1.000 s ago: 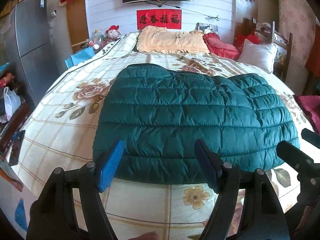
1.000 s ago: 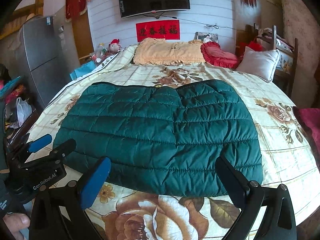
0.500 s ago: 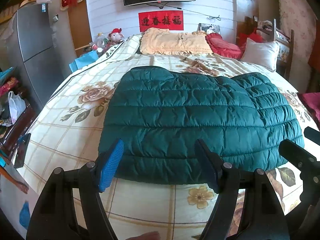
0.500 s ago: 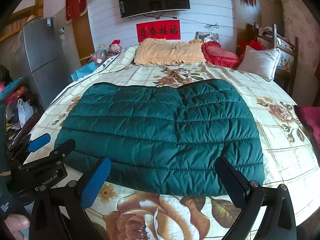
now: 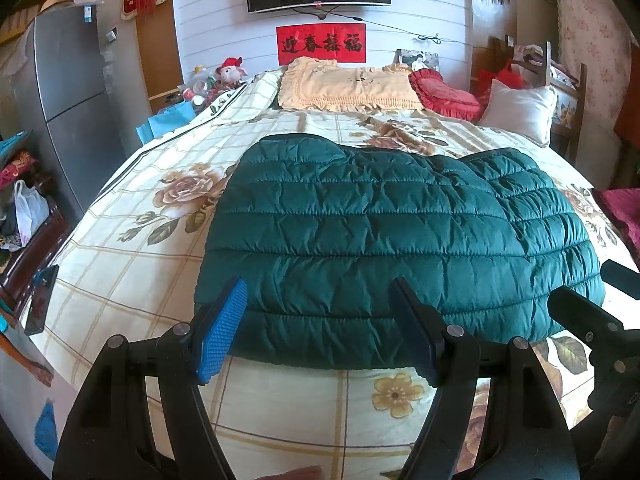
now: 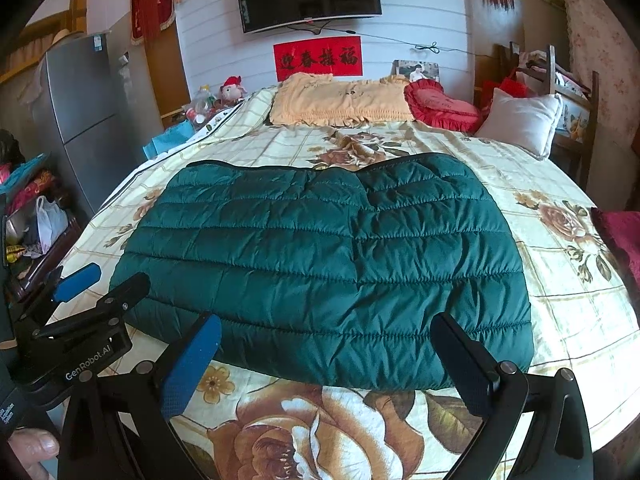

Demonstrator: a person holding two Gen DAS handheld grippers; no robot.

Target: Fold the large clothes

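A dark green quilted down jacket (image 5: 392,240) lies folded flat on the floral bedspread (image 5: 132,280); it also shows in the right wrist view (image 6: 328,264). My left gripper (image 5: 320,328) is open and empty, just short of the jacket's near hem. My right gripper (image 6: 332,364) is open and empty, at the near hem further right. The left gripper also shows at the left edge of the right wrist view (image 6: 100,288), and the right gripper at the right edge of the left wrist view (image 5: 592,292).
Pillows (image 5: 348,88) and a white cushion (image 5: 520,108) lie at the bed's head. A grey fridge (image 5: 68,112) stands to the left. A dark phone (image 5: 42,300) lies by the bed's left edge. A wooden chair (image 6: 560,92) and a red cloth (image 6: 620,236) are on the right.
Both grippers have drawn back slightly and risen, so the jacket sits a little further away in view. The jacket has not moved. Both stay open.
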